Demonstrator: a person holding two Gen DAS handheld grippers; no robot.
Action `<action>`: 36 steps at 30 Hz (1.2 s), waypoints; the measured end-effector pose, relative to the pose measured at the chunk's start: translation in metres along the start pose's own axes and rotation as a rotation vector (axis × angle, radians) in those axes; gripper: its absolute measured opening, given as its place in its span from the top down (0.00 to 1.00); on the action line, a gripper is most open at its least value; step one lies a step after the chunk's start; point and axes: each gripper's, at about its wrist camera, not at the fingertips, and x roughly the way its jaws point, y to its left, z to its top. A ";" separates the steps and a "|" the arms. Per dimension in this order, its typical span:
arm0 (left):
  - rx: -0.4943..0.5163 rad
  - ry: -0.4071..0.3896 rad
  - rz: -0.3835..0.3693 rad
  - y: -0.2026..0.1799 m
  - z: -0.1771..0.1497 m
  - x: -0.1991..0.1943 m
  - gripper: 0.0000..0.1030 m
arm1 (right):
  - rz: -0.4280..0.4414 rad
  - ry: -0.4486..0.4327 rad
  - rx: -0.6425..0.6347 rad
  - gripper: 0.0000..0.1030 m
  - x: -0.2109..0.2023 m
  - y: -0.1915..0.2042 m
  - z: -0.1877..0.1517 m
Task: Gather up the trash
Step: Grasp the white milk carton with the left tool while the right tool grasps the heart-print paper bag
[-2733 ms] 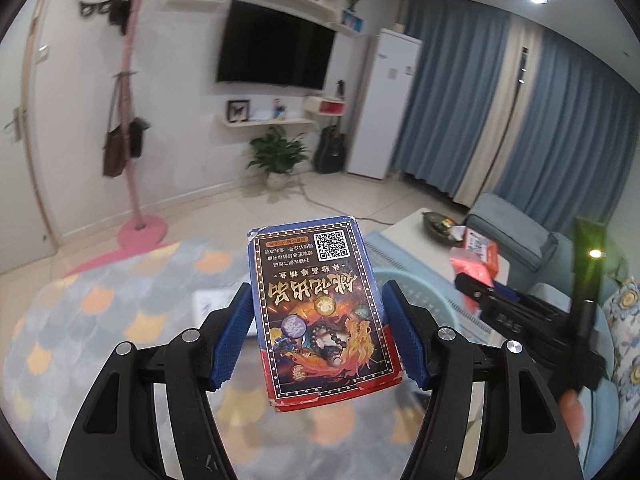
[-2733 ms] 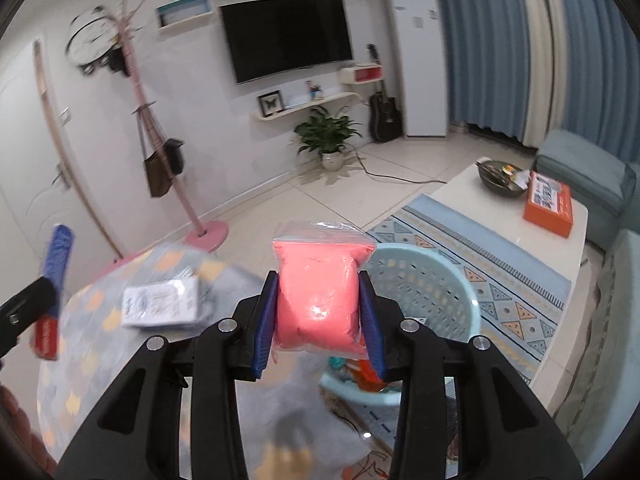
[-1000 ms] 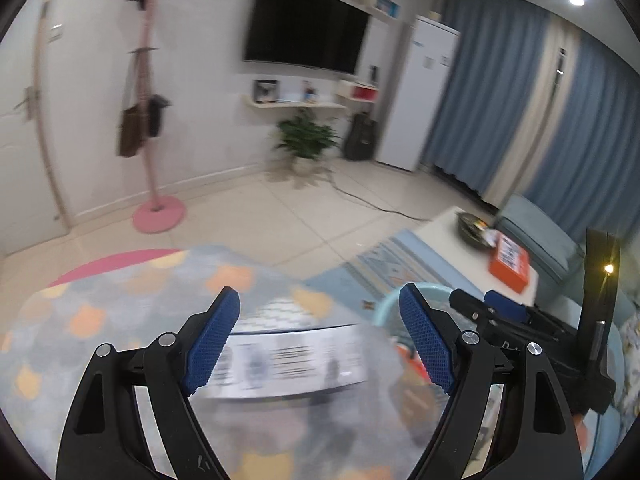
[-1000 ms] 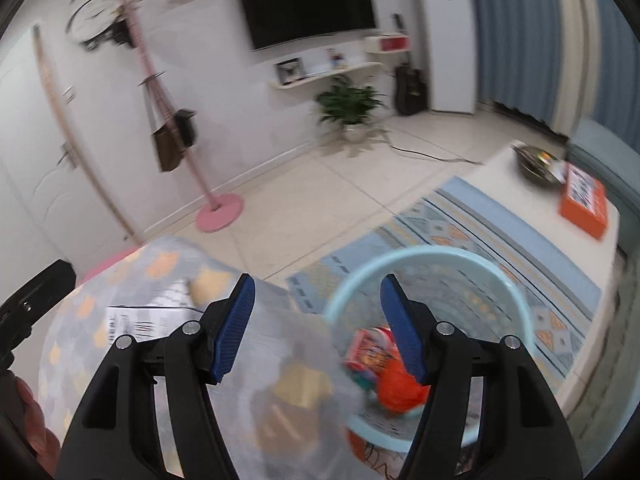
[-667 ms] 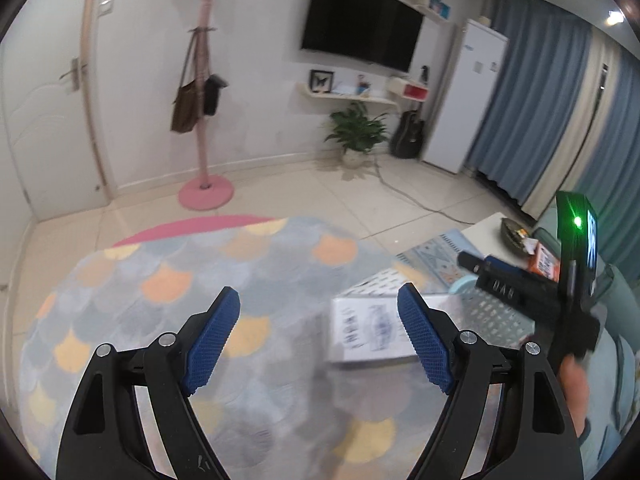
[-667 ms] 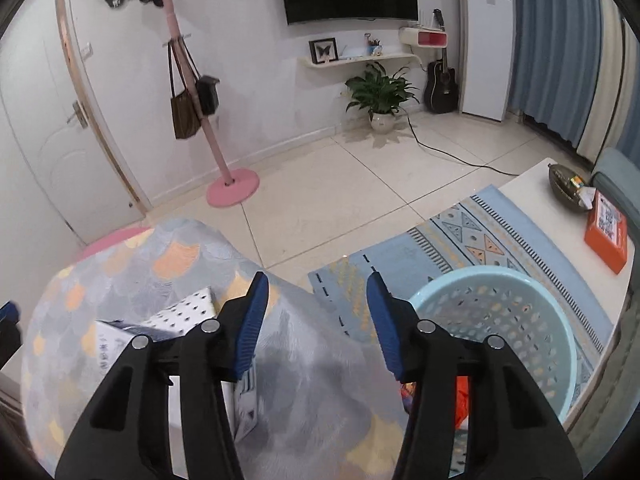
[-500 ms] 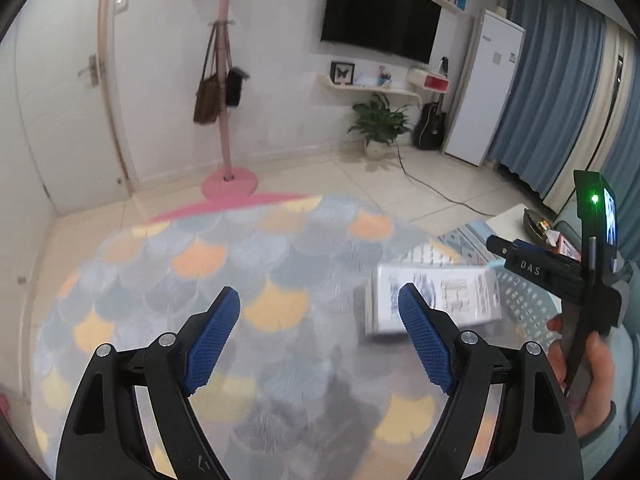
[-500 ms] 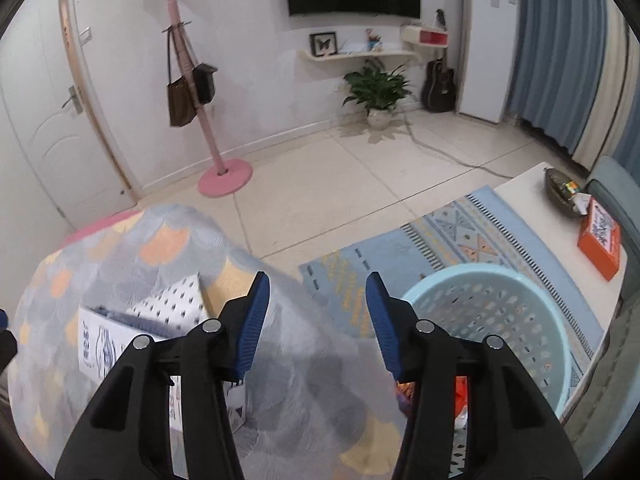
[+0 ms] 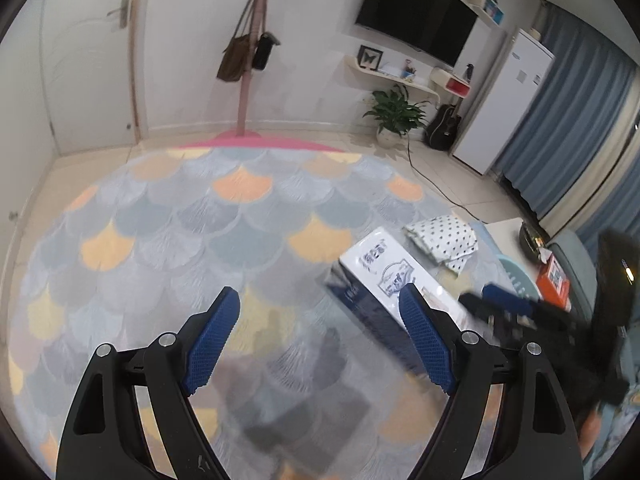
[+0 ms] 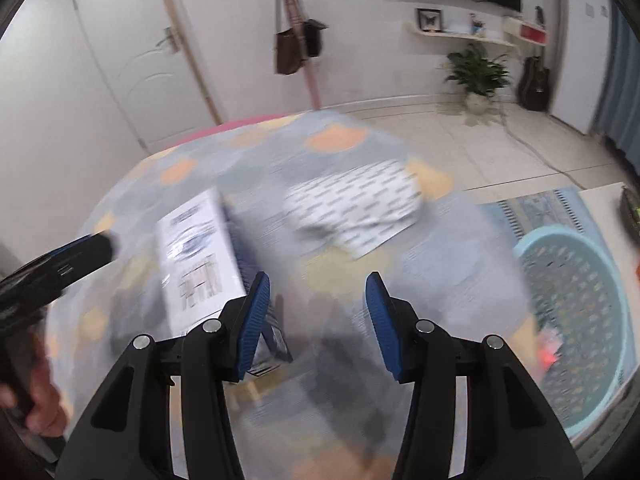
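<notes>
A white and dark blue box (image 9: 384, 276) (image 10: 200, 256) lies on the round table with the scale-patterned cloth (image 9: 200, 224). Beyond it lies a white polka-dot packet (image 9: 444, 240) (image 10: 356, 208). My left gripper (image 9: 320, 340) is open over bare cloth, the box just behind its right finger. My right gripper (image 10: 316, 328) is open with nothing between its fingers, the box at its left finger. The light blue basket (image 10: 576, 320) stands on the floor at the right, red trash showing in it. The right view is blurred.
A white low table (image 9: 516, 236) with an orange box (image 9: 554, 280) and a dark bowl stands by the basket. A patterned rug (image 10: 548, 204) lies under it. Pink coat stand (image 9: 248, 80), plant (image 9: 396, 112), guitar and fridge line the far wall. A hand (image 10: 36, 392) holds the left gripper.
The printed box and the pink bag held earlier are out of both grippers. Both have swung left from the basket to the table and lower, and the right jaws narrowed.
</notes>
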 end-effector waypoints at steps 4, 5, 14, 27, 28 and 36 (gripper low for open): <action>-0.030 0.028 -0.027 0.005 -0.009 0.002 0.22 | 0.108 0.029 -0.031 0.55 -0.005 0.038 -0.026; -0.031 0.031 -0.027 0.005 -0.011 0.003 0.22 | 0.104 0.018 -0.037 0.55 -0.011 0.043 -0.031; 0.051 0.105 -0.038 -0.025 -0.028 0.020 0.21 | -0.034 -0.090 0.073 0.54 -0.052 -0.010 -0.008; 0.154 0.048 0.092 -0.033 -0.040 0.038 0.42 | -0.115 -0.094 0.085 0.24 -0.001 -0.034 0.046; 0.134 0.034 0.074 -0.031 -0.040 0.037 0.42 | -0.114 -0.089 0.086 0.23 0.006 -0.035 0.050; 0.115 -0.006 0.053 -0.027 -0.042 0.033 0.42 | -0.133 -0.065 0.122 0.21 0.038 -0.040 0.056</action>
